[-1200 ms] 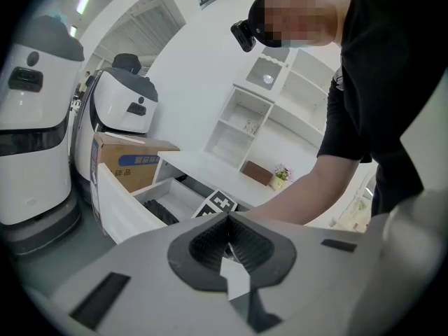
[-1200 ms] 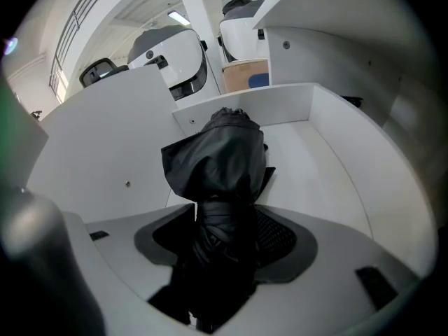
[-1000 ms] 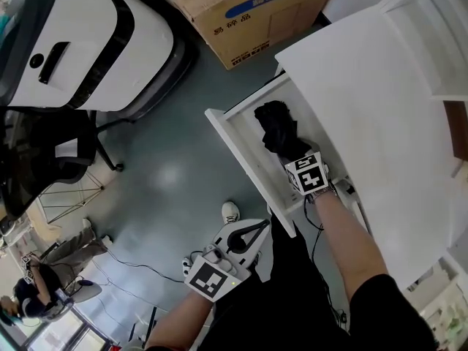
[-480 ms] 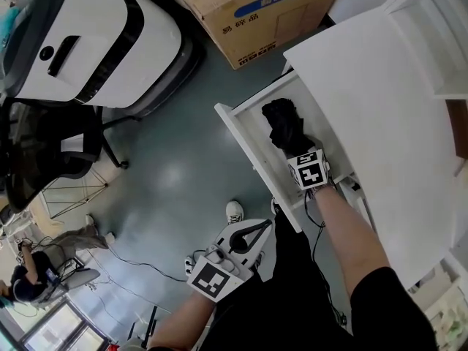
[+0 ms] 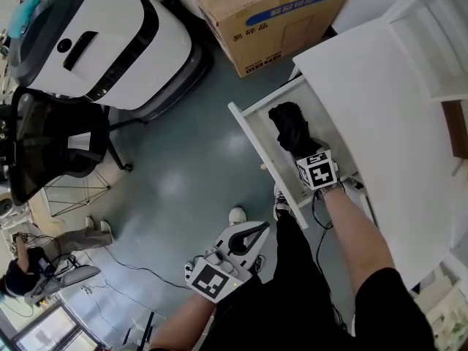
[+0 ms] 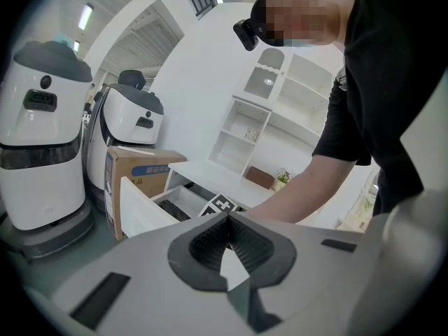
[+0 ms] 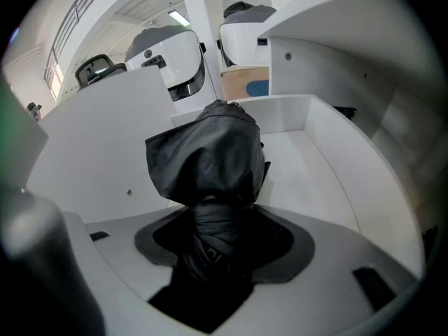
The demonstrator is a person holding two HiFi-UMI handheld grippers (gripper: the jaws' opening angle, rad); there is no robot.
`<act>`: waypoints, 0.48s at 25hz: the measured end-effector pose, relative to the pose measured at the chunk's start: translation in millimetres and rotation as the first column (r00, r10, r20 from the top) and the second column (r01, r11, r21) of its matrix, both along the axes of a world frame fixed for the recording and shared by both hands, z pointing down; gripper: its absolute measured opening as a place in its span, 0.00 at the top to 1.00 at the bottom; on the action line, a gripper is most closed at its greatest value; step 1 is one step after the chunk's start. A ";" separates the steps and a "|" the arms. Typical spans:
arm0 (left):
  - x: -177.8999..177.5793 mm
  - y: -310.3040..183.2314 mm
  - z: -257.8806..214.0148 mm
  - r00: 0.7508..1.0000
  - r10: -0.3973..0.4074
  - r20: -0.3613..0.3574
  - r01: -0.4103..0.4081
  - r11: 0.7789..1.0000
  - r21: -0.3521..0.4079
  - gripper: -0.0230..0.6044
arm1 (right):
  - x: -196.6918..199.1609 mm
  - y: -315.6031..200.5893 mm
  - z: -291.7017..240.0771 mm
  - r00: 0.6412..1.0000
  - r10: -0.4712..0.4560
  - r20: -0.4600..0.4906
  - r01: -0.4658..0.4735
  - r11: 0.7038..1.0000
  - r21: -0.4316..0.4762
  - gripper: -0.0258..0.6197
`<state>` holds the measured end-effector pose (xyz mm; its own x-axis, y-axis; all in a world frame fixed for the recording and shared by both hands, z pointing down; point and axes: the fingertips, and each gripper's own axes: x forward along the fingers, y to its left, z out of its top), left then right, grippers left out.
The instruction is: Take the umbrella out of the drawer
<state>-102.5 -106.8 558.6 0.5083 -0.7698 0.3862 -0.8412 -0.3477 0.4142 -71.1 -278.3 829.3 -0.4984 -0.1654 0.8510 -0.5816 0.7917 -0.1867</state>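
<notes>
A black folded umbrella (image 5: 289,125) lies in the open white drawer (image 5: 252,134) under the desk top. My right gripper (image 5: 307,152) reaches down into the drawer over the umbrella's near end. In the right gripper view the umbrella (image 7: 210,159) runs between the jaws of that gripper (image 7: 220,240), which are closing around it while still wide. My left gripper (image 5: 252,231) hangs low in front of the person's legs, away from the drawer. In the left gripper view its jaws (image 6: 227,219) are shut with nothing in them.
A cardboard box (image 5: 274,17) stands on the floor beyond the drawer, next to a large white machine (image 5: 95,42). A black chair (image 5: 51,137) is at the left. The white desk top (image 5: 380,123) overhangs the drawer's right side. The person's shoes (image 5: 236,215) are near the drawer front.
The head view has drifted, so the drawer sits further right in the picture. My right gripper stays over the umbrella's near end. The left gripper has barely shifted.
</notes>
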 end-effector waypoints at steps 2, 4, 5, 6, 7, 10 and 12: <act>-2.1 4.4 -2.5 1.000 0.001 -0.001 -0.001 1.000 0.007 0.97 | -1.7 1.3 -12.8 1.000 0.006 0.024 -0.006 1.000 0.020 0.58; -1.6 9.6 -3.5 1.000 0.012 0.001 -0.012 1.000 0.007 0.97 | -3.2 3.3 -27.0 0.999 0.014 0.050 -0.016 0.999 0.038 0.58; -0.8 11.9 -4.1 1.000 0.020 0.004 -0.020 1.000 0.008 0.97 | -3.5 4.3 -34.5 0.998 0.021 0.063 -0.024 0.999 0.046 0.58; -0.3 13.7 -5.4 1.000 0.029 0.005 -0.029 1.000 0.012 0.97 | -3.6 5.3 -42.3 0.997 0.030 0.076 -0.034 0.998 0.051 0.58; -0.3 15.1 -7.6 0.999 0.037 0.006 -0.037 0.999 0.018 0.97 | -3.3 6.4 -50.1 0.995 0.043 0.088 -0.048 0.997 0.054 0.58; -2.0 19.6 -17.7 0.998 0.060 0.010 -0.061 0.997 0.038 0.97 | 1.8 12.9 -72.2 0.990 0.082 0.114 -0.089 0.995 0.055 0.58; -2.7 24.5 -24.9 0.997 0.079 0.015 -0.079 0.996 0.046 0.97 | 8.8 20.8 -85.6 0.985 0.113 0.129 -0.120 0.992 0.047 0.58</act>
